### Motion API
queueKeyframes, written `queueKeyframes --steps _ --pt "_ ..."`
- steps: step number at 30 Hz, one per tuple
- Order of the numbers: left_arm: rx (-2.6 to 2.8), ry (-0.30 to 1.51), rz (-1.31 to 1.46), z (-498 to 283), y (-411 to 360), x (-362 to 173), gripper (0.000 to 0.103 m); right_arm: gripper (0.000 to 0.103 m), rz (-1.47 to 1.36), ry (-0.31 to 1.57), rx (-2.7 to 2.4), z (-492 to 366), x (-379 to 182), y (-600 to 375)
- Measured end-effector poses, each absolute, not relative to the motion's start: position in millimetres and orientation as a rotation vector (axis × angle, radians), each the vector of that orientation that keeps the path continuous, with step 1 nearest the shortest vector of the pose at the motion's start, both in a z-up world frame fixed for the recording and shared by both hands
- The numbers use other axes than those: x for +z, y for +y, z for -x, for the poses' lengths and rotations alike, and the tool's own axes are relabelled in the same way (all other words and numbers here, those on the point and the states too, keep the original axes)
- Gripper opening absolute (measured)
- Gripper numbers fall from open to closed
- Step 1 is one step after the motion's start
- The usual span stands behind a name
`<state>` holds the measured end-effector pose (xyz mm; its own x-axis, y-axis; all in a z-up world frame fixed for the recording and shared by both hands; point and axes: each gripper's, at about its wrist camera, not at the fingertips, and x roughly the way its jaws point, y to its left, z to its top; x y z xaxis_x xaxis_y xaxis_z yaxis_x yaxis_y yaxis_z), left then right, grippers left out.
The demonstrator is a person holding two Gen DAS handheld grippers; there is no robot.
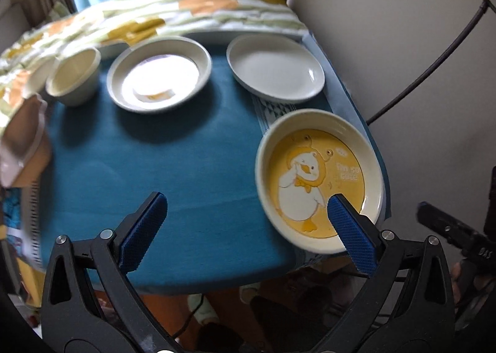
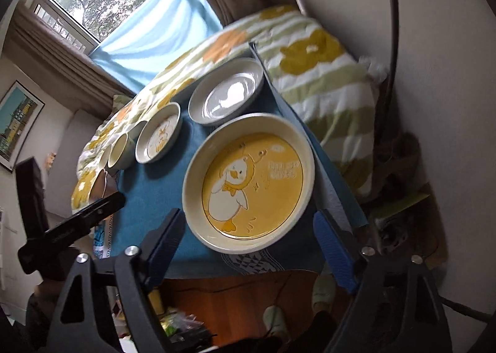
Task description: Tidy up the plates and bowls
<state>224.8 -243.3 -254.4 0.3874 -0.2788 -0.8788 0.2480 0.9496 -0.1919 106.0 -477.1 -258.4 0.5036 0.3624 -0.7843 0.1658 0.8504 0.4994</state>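
Observation:
A yellow duck plate (image 1: 319, 182) (image 2: 251, 182) lies at the near right corner of the blue table. Behind it lies a plain white plate (image 1: 276, 69) (image 2: 228, 95). To its left is a second duck plate (image 1: 159, 74) (image 2: 159, 136), then a small cream bowl (image 1: 74, 77) (image 2: 119, 147). My left gripper (image 1: 245, 207) is open and empty above the table's near edge; its right fingertip overlaps the yellow plate's near rim. My right gripper (image 2: 248, 222) is open and empty, its jaws standing either side of the yellow plate's near edge.
The blue cloth (image 1: 161, 173) covers a small table (image 2: 148, 185). A flowered quilt (image 1: 173, 12) (image 2: 313, 74) lies behind and right of it. A wall (image 1: 387, 27) stands close on the right. A brown packet (image 1: 24, 142) sits at the left edge. The floor below holds clutter.

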Motion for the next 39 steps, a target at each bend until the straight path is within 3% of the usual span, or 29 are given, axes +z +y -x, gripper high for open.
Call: queueKeyframes --steps 4,8,13,18,20,25,28,39 --pt "-0.325 1.188 0.035 -242.6 -262.3 -288.1 0.098 0.063 -0.576 1.127 0.141 -128.4 -292.6 -486.2" --pt "-0.318 1.251 0.026 -256.5 -271.7 -314.1 0.088 0.057 -0.583 1.176 0.145 -139.5 -315.2 -497.1" --pt "-0.349 1.325 0.016 -269.1 -282.6 -339.4 0.064 0.041 -0.611 1.198 0.136 -149.3 -329.9 -508.1" --pt "-0.405 1.363 0.056 -284.0 -283.2 -350.1 0.032 0.032 -0.670 1.181 0.125 -157.0 -339.6 -520.0" --pt "-0.427 1.375 0.059 -289.4 -284.7 -354.9 0.025 0.027 -0.684 1.175 0.122 -157.1 -341.6 -522.3" --pt "-0.494 1.398 0.086 -297.6 -279.9 -358.4 0.017 0.014 -0.702 1.178 0.126 -160.2 -347.5 -523.5" --pt "-0.535 1.418 0.127 -304.8 -278.9 -366.3 0.013 0.013 -0.713 1.172 0.125 -160.9 -351.1 -524.1" --pt "-0.568 1.379 0.090 -296.3 -278.2 -361.0 0.013 0.012 -0.660 1.174 0.114 -163.3 -349.9 -520.0"
